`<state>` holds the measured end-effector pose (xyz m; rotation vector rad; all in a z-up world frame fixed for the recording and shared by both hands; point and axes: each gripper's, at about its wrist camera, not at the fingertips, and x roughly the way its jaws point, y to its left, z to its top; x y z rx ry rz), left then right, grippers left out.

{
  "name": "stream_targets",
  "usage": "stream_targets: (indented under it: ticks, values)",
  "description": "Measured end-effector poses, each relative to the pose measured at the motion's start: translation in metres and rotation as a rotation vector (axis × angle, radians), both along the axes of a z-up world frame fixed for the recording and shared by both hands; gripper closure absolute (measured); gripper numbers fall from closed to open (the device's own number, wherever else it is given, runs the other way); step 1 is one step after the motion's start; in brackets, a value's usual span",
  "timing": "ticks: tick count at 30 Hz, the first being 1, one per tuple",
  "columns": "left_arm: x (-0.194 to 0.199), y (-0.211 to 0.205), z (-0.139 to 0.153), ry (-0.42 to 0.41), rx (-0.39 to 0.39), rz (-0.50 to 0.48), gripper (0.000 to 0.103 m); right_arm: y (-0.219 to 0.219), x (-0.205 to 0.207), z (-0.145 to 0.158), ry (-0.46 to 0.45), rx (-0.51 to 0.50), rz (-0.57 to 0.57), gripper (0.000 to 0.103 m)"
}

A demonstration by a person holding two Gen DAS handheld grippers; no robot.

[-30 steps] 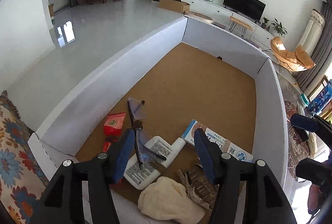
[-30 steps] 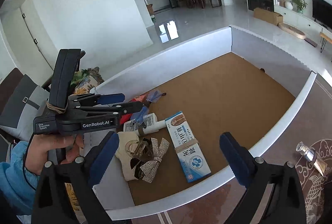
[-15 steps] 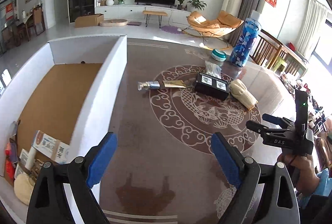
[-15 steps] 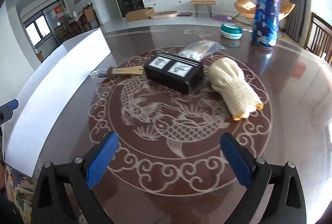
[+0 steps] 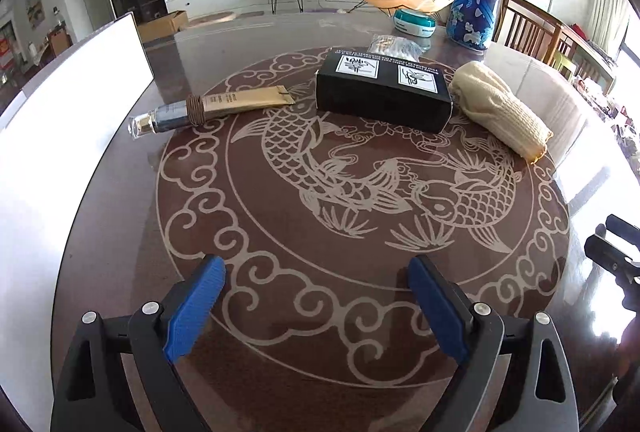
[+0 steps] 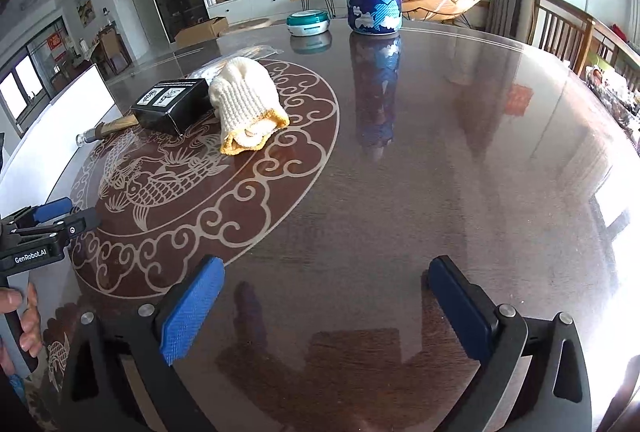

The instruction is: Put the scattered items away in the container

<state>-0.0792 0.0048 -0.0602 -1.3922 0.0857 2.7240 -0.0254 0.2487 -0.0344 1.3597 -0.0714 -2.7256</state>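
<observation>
Two hand-held grippers hang over a dark round table with a carp pattern. The left gripper is spread wide and empty. The right gripper is still widening, nothing between its jaws. In the left view, a tube lies at 11 o'clock, a black box at 12, a knitted glove at 1. The white container stands at 9. Behind the box sits what may be a clear bag.

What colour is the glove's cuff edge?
Yellow, on a cream knitted glove; the right wrist view shows it best.
</observation>
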Motion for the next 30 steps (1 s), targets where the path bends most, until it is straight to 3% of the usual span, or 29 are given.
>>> stream_targets:
  ticks: [3,5,30]
  values:
    - [0.0,-0.001,-0.001,0.0,0.006,-0.002,0.008,-0.011,-0.002,-0.003,-0.018,0.073,0.002,0.0]
    - [-0.001,-0.002,-0.003,-0.017,0.004,0.013,0.0,-0.017,-0.003,-0.005,-0.022,0.104,0.011,0.0]
    - [0.001,0.0,-0.003,-0.012,0.003,0.019,0.0,-0.017,-0.004,-0.006,-0.023,0.1,0.014,0.0]
